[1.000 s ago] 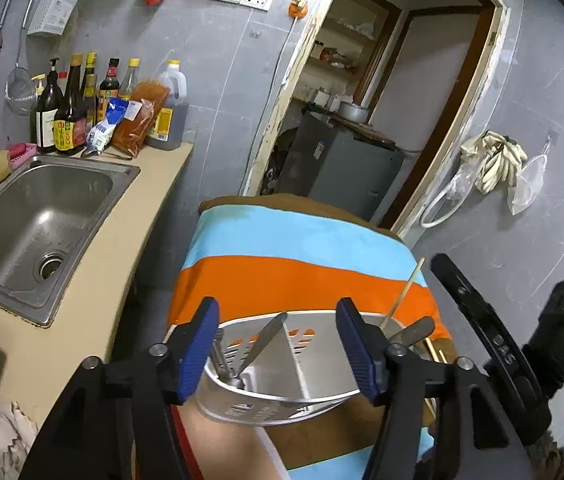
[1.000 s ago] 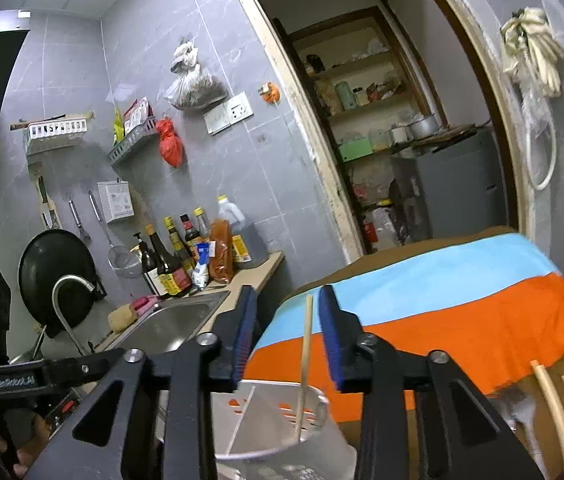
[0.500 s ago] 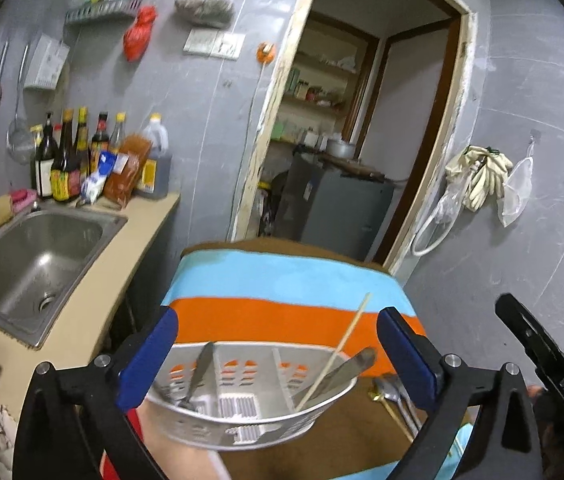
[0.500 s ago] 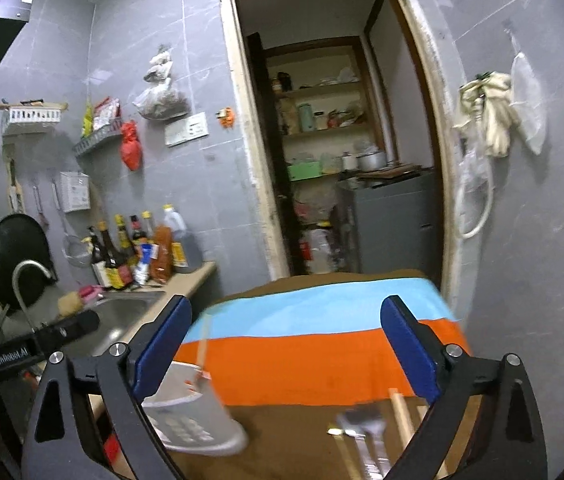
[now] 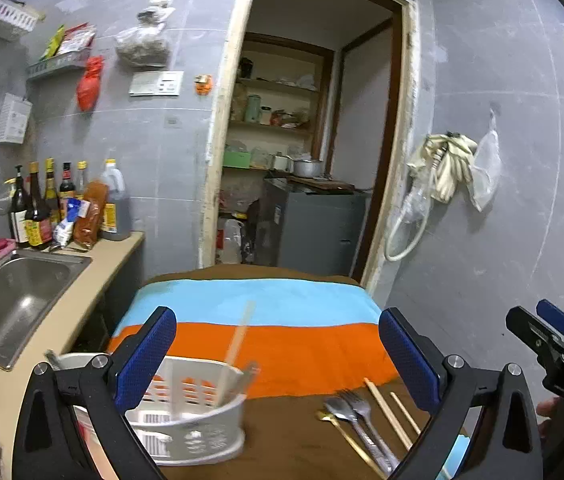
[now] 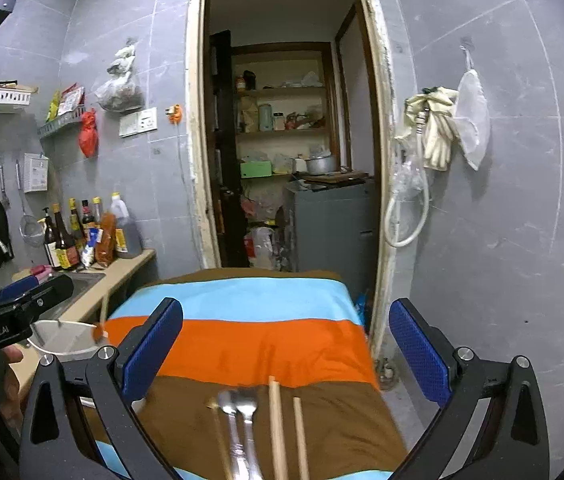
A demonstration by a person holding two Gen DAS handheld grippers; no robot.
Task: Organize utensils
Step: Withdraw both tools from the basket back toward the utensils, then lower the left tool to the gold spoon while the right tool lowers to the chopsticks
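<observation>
A white slotted utensil caddy (image 5: pixel 194 420) stands on the striped cloth table (image 5: pixel 282 344) at the left, holding a chopstick (image 5: pixel 236 354) and metal utensils. It also shows in the right wrist view (image 6: pixel 64 340). A metal fork and spoon (image 5: pixel 355 420) and two chopsticks (image 5: pixel 389 408) lie on the brown stripe to its right; in the right wrist view they are the cutlery (image 6: pixel 240 424) and chopsticks (image 6: pixel 278 424). My left gripper (image 5: pixel 276 356) is open and empty above the caddy. My right gripper (image 6: pixel 285 352) is open and empty above the loose utensils.
A steel sink (image 5: pixel 6 300) in a beige counter lies left of the table, with sauce bottles (image 5: pixel 54 208) at the back. A doorway (image 6: pixel 289 140) to a pantry is behind the table. Gloves (image 6: pixel 437 128) hang on the right wall.
The right gripper opened and let the chopstick drop into the caddy, then swung right over the loose utensils. The left gripper opened wide, released the caddy and pulled back.
</observation>
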